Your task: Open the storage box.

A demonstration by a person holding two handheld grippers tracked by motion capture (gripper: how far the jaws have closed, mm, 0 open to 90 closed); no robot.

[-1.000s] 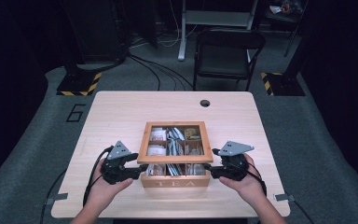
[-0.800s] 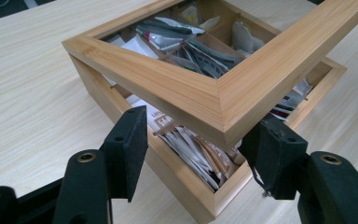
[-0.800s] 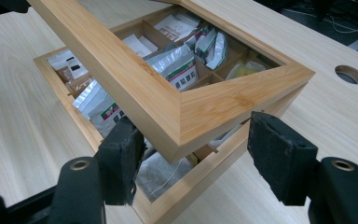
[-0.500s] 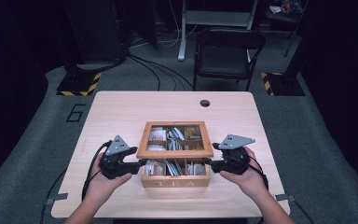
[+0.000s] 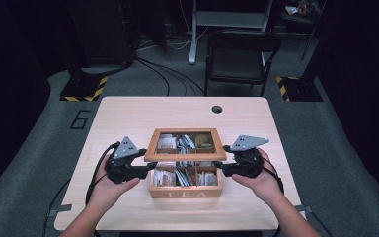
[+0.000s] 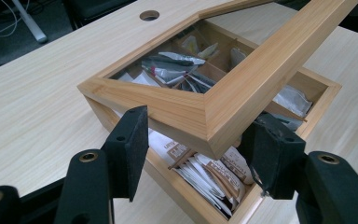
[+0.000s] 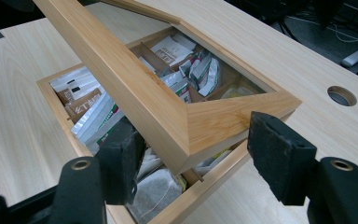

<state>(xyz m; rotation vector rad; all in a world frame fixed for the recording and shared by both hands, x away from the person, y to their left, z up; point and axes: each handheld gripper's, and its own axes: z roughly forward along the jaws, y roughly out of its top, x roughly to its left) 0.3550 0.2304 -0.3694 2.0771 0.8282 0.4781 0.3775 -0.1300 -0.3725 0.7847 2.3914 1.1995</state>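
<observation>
The glass-paned wooden frame lid [image 5: 185,145] of the pale wooden tea box [image 5: 185,183] tilts half-raised mid-tabletop [image 5: 128,114]; the left gripper [image 6: 196,140] and right gripper [image 7: 193,154] each straddle a front corner, fingers wide, neither visibly clamping; the lid's long axis runs between them, hinge at the far edge; both hands equally near.

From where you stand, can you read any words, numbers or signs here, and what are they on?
"TEA": on the near front wall of the wooden tea box.
"6": painted on the grey floor left of the table.
Print on the tea bag packets inside the box: too small and blurred to read.
Yellow-and-black hazard stripes on the floor plates: a sign, no text.
</observation>
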